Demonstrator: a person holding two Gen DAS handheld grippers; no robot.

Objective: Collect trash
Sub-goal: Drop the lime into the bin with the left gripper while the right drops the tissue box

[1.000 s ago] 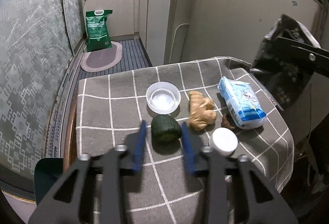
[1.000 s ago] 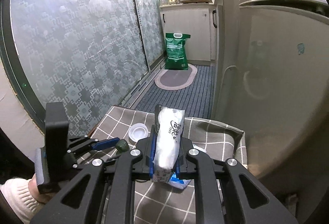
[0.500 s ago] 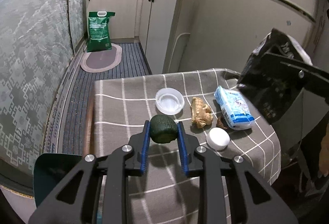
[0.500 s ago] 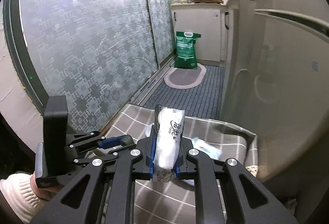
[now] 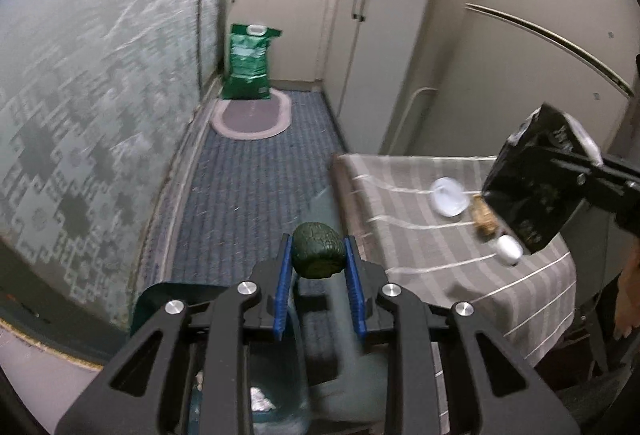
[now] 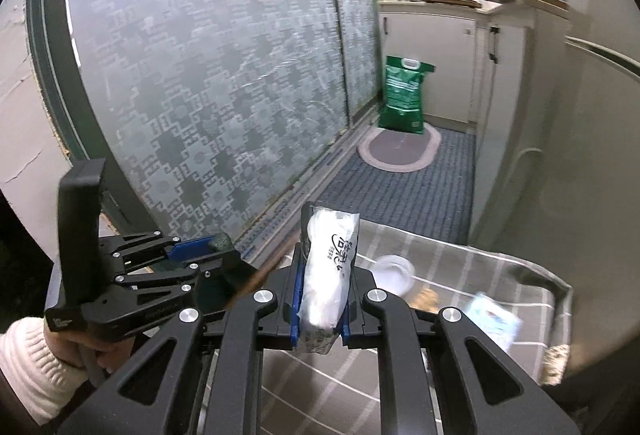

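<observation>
My left gripper (image 5: 318,261) is shut on a dark green avocado (image 5: 319,250) and holds it past the table's left edge, above a green bin (image 5: 172,299) on the floor. It also shows in the right wrist view (image 6: 216,245). My right gripper (image 6: 320,299) is shut on a black and white snack bag (image 6: 326,275), held above the table; the bag shows from the back in the left wrist view (image 5: 536,191).
The grey checked tablecloth (image 5: 420,235) carries a clear plastic lid (image 5: 448,195), a ginger piece (image 5: 484,219), a white cap (image 5: 508,250) and a blue-white packet (image 6: 494,323). A frosted glass door (image 6: 220,75) is at the left, a fridge (image 5: 520,83) behind.
My left gripper closed on the avocado, lifted it off the table and swung it left over the bin. The right gripper kept holding the bag.
</observation>
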